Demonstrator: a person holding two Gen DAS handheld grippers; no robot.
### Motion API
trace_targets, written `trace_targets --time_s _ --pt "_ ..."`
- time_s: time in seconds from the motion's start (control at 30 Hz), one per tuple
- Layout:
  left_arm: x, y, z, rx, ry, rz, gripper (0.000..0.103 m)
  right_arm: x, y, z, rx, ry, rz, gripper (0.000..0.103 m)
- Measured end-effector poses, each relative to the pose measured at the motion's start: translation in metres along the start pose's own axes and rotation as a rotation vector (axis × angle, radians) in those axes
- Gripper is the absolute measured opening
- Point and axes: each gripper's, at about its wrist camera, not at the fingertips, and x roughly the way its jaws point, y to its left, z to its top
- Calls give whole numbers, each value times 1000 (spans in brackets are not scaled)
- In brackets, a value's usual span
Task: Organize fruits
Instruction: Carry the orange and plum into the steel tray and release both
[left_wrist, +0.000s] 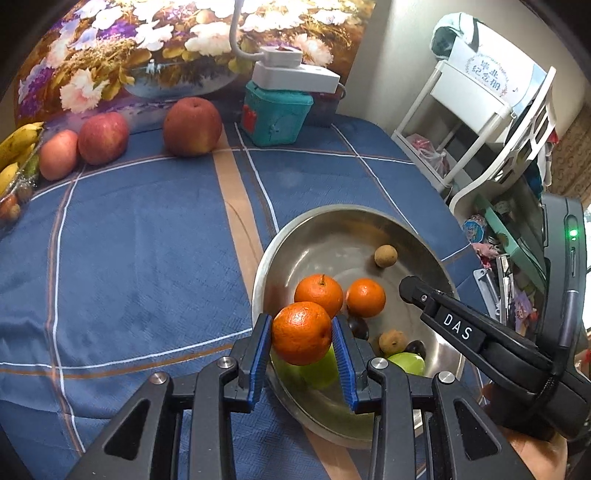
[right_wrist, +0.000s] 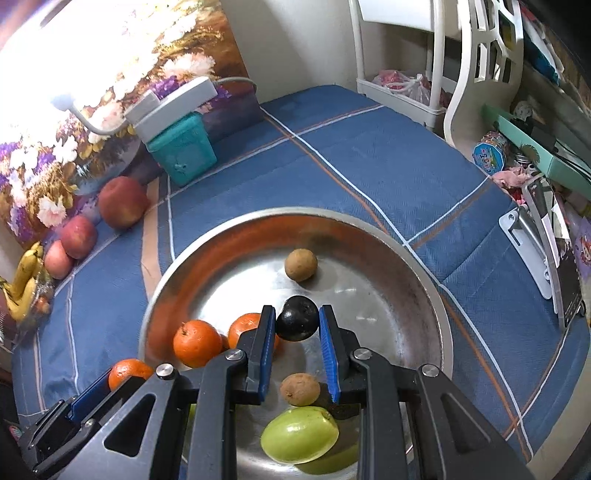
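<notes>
Your left gripper (left_wrist: 302, 334) is clamped on a mandarin orange (left_wrist: 301, 332), one blue pad on each flank, and carries it clear of the steel bowl (left_wrist: 295, 236), over its near-left rim. The orange is close to round, so it has no long axis to speak of; its stem end cannot be made out from here.

Your right gripper (right_wrist: 297, 325) pinches a dark plum (right_wrist: 297, 323) at the very tips of its fingers, above the bowl's middle. The plum's narrower end points down and toward you.

Just beyond and right of your left fingers, two more mandarins (left_wrist: 318, 294) sit in the bowl side by side, the nearer with its stem up. Below your right gripper lie a brown longan (right_wrist: 299, 388) and a green plum-like fruit (right_wrist: 300, 434), whose long axis runs left to right. A second longan (right_wrist: 301, 264) sits alone past the dark plum.

Far ahead and left of both grippers, three apples (left_wrist: 192, 126) line the back of the blue checked cloth (left_wrist: 147, 236), with bananas (left_wrist: 16, 142) at the left edge and a teal box (left_wrist: 275, 116) to the apples' right.
</notes>
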Motion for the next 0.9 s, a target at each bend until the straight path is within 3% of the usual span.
trace_targets --time_s 0.53,0.6,0.67,0.9 --pt "6 0 -2 0 22 10 36 10 -5 -5 11 41 5 25" --pt "7 -1 -2 1 26 7 37 11 -5 -4 8 43 3 28" --pt "7 -2 -2 4 28 7 38 9 -5 -3 7 34 8 38" --pt "6 -2 -1 -3 24 -4 41 -1 -3 0 1 8 19 39"
